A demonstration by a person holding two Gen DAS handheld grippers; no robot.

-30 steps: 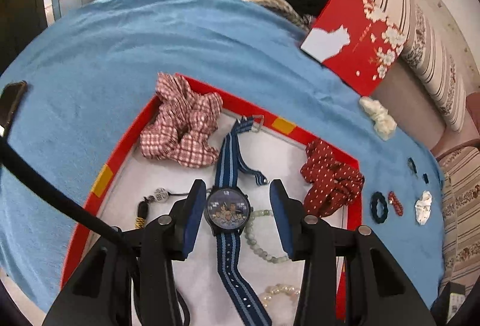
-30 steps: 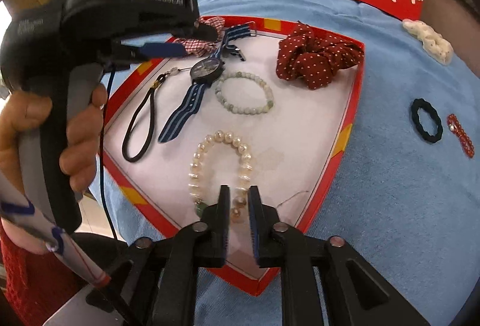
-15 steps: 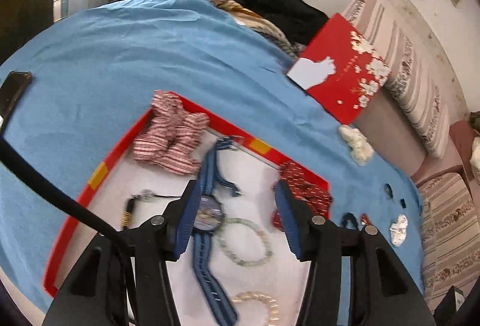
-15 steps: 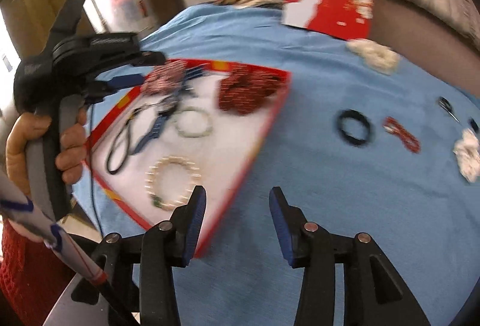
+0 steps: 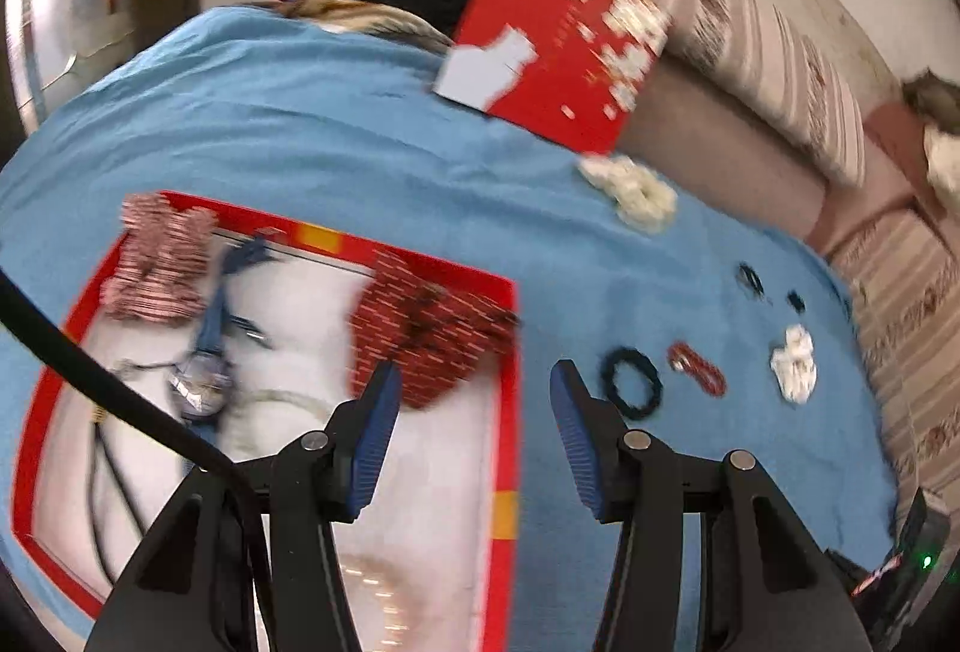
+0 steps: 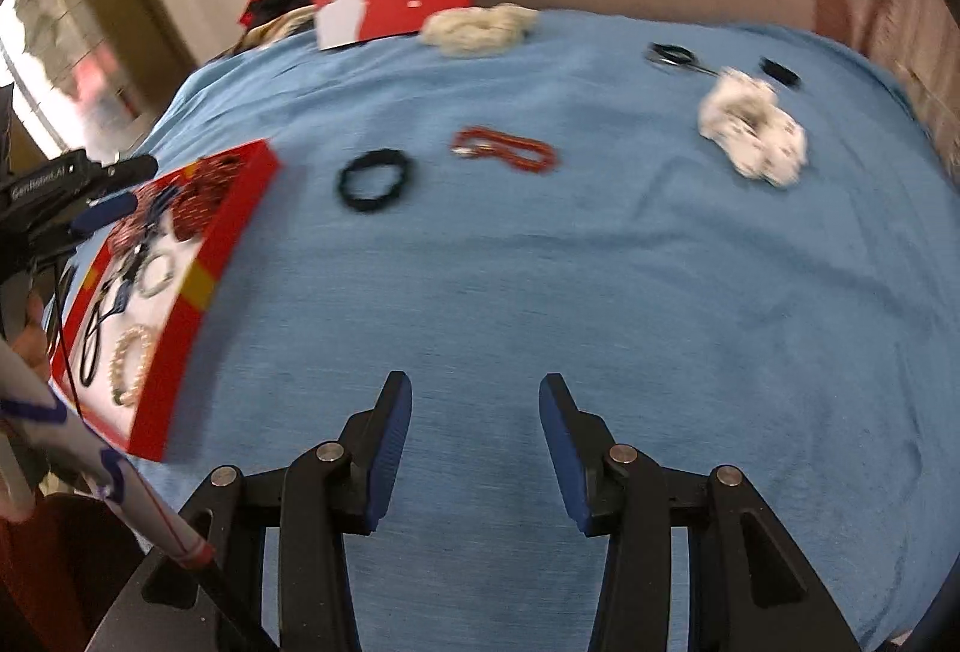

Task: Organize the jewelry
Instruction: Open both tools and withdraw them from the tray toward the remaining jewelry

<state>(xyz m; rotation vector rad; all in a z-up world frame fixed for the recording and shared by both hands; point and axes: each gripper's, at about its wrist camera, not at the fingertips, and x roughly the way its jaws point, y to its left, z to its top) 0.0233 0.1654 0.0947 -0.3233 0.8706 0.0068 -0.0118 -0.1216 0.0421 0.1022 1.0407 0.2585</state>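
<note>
Left gripper (image 5: 474, 388): hanging wide open, holding nothing, over red tray (image 5: 507, 328) edge. Right gripper (image 6: 475, 400): gaping empty at lower centre above blue cloth (image 6: 600, 262); black hair tie (image 6: 375, 181) lying upper left.

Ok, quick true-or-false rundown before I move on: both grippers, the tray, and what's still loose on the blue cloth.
1. The right gripper is open and empty. True.
2. The black hair tie lies in the tray. False: it lies on the blue cloth, beside the tray.
3. The pearl bracelet is in the tray. True.
4. The left gripper is shut on the watch. False: it is open and holds nothing.
5. The red bracelet lies on the cloth. True.
</note>
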